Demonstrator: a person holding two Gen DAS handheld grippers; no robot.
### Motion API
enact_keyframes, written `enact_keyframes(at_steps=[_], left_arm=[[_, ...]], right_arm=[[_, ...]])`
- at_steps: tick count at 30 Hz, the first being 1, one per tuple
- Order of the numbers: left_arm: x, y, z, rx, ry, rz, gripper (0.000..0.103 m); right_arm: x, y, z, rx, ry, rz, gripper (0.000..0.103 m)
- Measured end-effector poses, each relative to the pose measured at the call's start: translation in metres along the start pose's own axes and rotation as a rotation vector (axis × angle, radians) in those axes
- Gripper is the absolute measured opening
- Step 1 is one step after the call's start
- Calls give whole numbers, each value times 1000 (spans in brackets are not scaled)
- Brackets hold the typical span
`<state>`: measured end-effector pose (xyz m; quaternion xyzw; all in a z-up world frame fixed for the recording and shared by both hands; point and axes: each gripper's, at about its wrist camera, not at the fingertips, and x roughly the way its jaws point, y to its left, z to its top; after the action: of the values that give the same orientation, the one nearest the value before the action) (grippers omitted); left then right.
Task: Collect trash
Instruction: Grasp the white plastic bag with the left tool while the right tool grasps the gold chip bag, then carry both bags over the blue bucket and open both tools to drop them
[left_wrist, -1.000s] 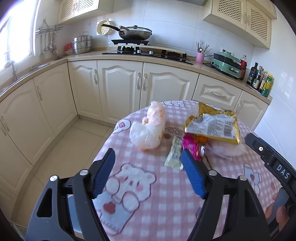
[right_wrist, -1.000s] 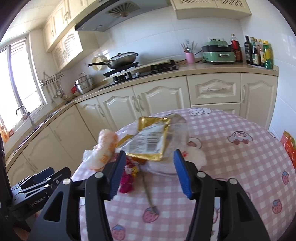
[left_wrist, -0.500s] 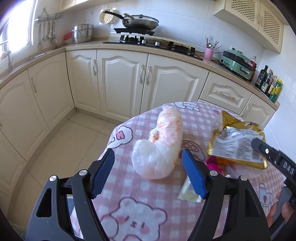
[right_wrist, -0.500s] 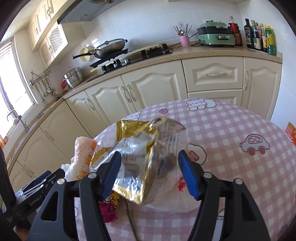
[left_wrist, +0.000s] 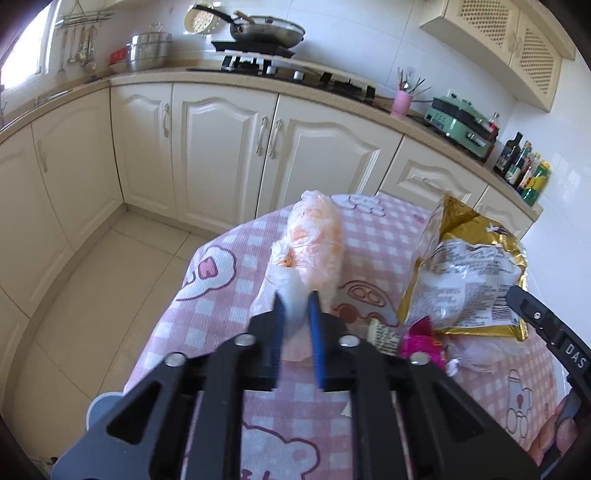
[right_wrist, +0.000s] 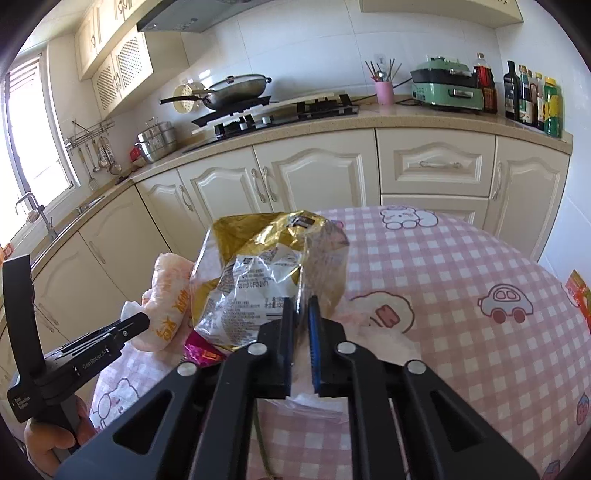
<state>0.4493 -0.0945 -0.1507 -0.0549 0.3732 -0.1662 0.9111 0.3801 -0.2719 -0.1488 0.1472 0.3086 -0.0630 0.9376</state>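
A round surface (right_wrist: 480, 258) under a pink checked cloth stands in a cream kitchen, with the stove (right_wrist: 273, 114) on the far counter. The left gripper (left_wrist: 295, 308) pinches the orange-white plastic bag (left_wrist: 314, 243) at the surface's left edge. To its right, the right gripper (right_wrist: 299, 306) clamps the gold snack bag (right_wrist: 258, 280).

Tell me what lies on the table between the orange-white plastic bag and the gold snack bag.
In the left wrist view, a cream wrapper and a magenta wrapper lie between the orange-white plastic bag and the gold snack bag.
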Motion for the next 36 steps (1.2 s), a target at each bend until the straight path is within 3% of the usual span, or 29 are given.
enact_keyframes(at_steps=[9, 17, 25, 36], left_arm=[[-64, 9, 4, 3, -116, -24, 5], [-130, 43, -8, -45, -196, 28, 5], [-179, 103, -41, -162, -220, 129, 5], [-191, 211, -104, -373, -130, 306, 5]], right_arm=[[-37, 26, 11, -17, -121, 28, 5], [-80, 77, 13, -69, -200, 97, 5], [-80, 177, -25, -193, -117, 236, 5], [-26, 316, -113, -369, 90, 361, 5]])
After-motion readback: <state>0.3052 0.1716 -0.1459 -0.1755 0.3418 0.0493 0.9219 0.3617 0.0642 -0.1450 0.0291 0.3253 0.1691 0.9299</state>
